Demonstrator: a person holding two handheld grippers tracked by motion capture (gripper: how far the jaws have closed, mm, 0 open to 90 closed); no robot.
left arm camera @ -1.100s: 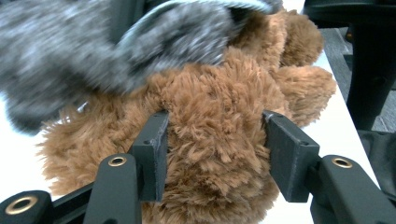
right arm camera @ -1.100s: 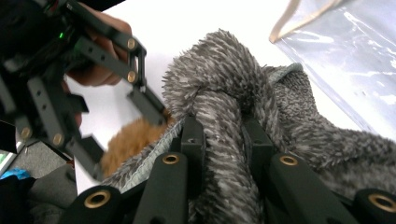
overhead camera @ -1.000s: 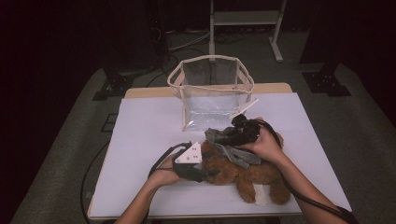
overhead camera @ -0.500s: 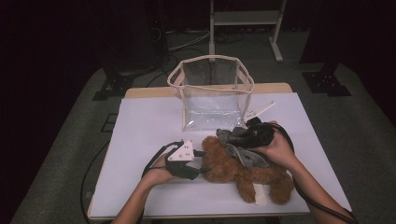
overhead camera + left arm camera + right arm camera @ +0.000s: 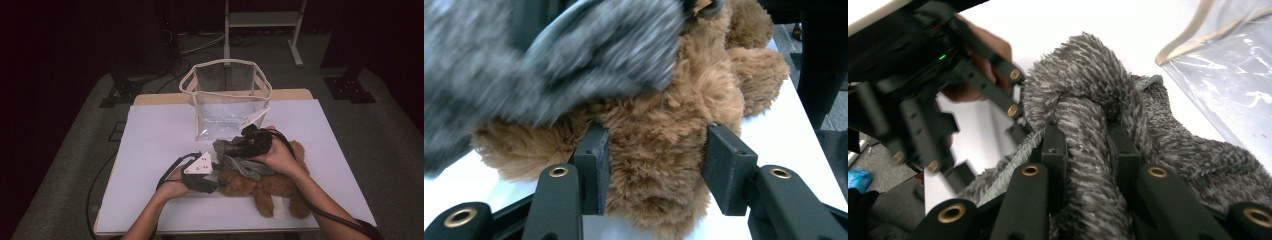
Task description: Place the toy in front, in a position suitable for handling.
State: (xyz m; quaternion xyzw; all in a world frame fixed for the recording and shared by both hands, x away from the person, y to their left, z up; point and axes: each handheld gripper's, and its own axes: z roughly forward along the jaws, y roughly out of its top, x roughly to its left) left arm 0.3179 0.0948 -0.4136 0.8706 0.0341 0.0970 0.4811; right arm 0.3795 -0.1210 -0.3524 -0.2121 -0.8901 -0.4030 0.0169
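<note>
While the clear bag [image 5: 227, 100] is standing open at the back of the desk [image 5: 155, 135], the bear [image 5: 265, 182] is lying just before it. The left hand-held gripper [image 5: 656, 165], having just been closing, is pinching the bear to steady it, likely so that the right hand-held gripper [image 5: 1085, 150], clamping the grey garment [image 5: 1083, 100], can pull it off.

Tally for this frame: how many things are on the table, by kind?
Brown teddy bear: 1
Grey fuzzy cloth: 1
Clear bag with beige trim: 1
Handheld tongs: 2, left shut on the bear, right shut on the cloth
Total: 5
</note>
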